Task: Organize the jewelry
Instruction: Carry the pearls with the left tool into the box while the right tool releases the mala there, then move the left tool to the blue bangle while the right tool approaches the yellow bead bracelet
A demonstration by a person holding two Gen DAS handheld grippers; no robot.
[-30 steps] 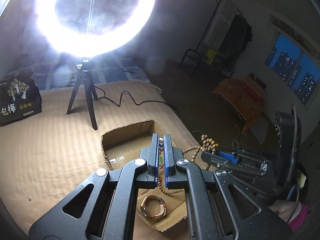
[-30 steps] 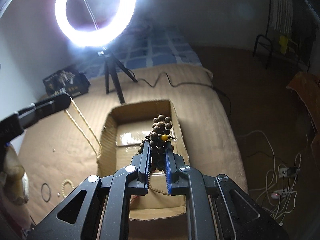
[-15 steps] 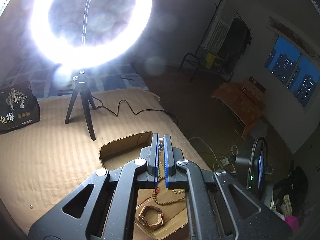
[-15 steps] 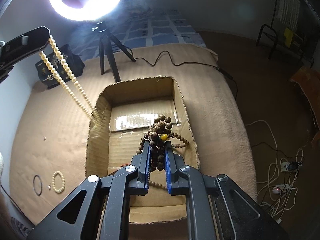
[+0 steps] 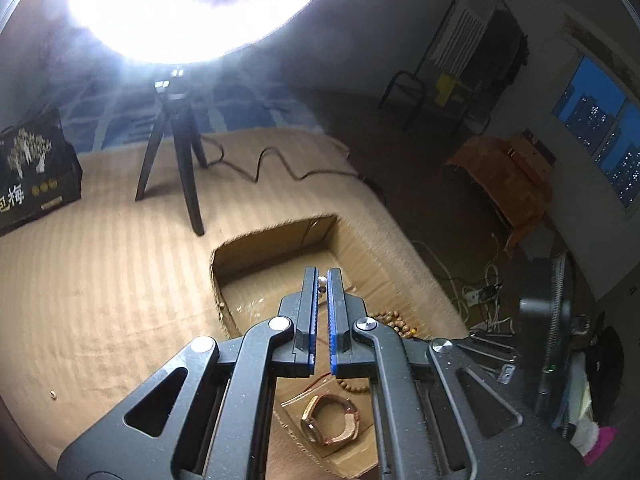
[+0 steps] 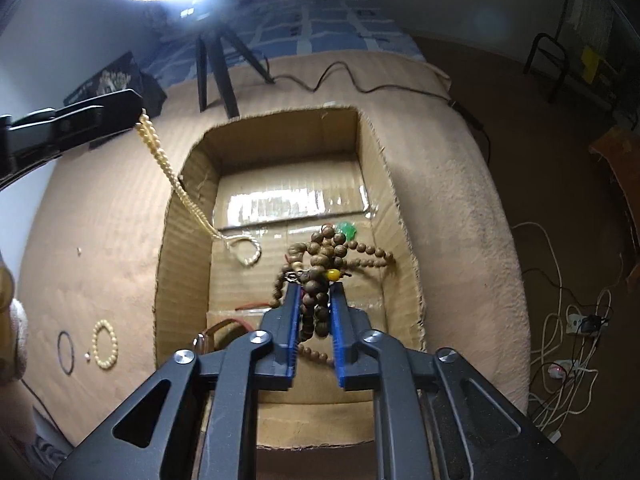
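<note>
An open cardboard box [image 6: 182, 184] sits sunk into the tan bed cover; it also shows in the left wrist view [image 5: 256, 246]. My left gripper [image 5: 322, 276] is shut on a cream pearl necklace [image 6: 168, 168] that hangs from its tip [image 6: 120, 110] over the box's left wall, its lower end lying on the box floor. My right gripper [image 6: 315, 286] is shut on a bunch of dark brown wooden beads [image 6: 320, 272] with one yellow bead, held over the box floor. A brown watch [image 5: 330, 420] lies in the box's near end.
A ring light on a black tripod [image 5: 176, 152] stands behind the box, its cable [image 6: 360, 84] trailing right. A cream bead bracelet [image 6: 105, 344] and a thin black ring [image 6: 66, 352] lie on the cover left of the box. A dark gift box [image 5: 32, 172] sits far left.
Both grippers have dropped lower over the box. The pearl necklace's lower end now rests on the box floor, and the brown beads hang nearer the floor.
</note>
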